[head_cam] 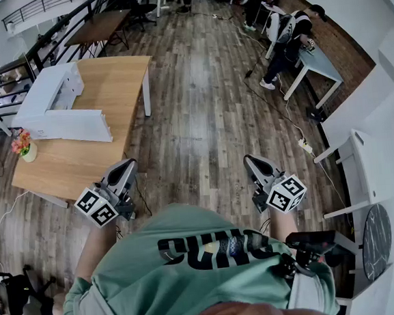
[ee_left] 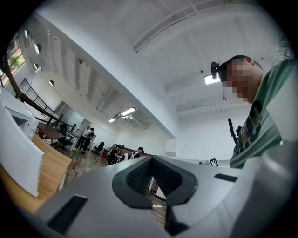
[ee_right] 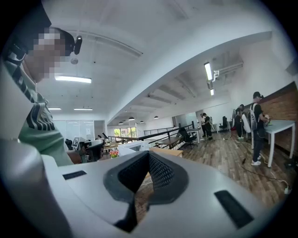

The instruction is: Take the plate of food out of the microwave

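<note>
While both pairs of fingers are pressed together with nothing between them, the left gripper (head_cam: 125, 168) and the right gripper (head_cam: 252, 162) hang close in front of the person's green shirt (head_cam: 193, 270). They are over the wooden floor (head_cam: 206, 104) and touch no furniture.

The microwave (head_cam: 49, 98), a white box, sits on the wooden worktop (head_cam: 111, 82) ahead and to the left, well apart from both grippers. Its long side runs along the worktop's left part. A long white panel (head_cam: 78, 127) stands just in front of it; I cannot tell whether that is its door.

No plate of food shows in any view. It is probably inside the microwave, so the task looks barely begun.

The left gripper is nearer, so the coming move means closing in leftward. A pot of flowers (head_cam: 23, 146) stands near the worktop's near-left corner, beside that approach.
</note>
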Motion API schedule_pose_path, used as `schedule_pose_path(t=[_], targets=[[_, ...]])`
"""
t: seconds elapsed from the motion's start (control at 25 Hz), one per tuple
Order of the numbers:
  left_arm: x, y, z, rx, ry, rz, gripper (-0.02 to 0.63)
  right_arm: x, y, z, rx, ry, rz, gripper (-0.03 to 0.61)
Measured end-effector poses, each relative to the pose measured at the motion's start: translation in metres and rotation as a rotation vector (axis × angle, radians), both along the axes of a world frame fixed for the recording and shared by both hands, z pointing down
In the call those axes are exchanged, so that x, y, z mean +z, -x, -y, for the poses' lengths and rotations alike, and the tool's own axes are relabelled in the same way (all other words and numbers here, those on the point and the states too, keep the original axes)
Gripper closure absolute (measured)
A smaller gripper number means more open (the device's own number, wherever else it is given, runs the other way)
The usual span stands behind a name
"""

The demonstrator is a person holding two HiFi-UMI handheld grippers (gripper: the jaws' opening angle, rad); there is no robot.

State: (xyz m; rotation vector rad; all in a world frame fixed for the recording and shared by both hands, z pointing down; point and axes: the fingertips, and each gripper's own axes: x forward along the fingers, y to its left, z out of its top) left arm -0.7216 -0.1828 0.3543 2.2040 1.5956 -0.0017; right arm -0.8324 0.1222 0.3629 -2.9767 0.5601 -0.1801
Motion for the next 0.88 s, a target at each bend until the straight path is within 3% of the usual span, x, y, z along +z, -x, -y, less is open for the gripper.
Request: schedule_pose_path(t=[0.52,0.88], targets=[[0.001,0.006,-0.013,-0.002,-0.009,-0.007,0.611,0.006,0.002,-0.013,0.002,-0.028,-0.009,0.574],[-0.005,0.022,-0.049,0.01,-0.034,-0.015,0.611,0.003,0.021,-0.045,0.022,-0.046,-0.039,0.574]])
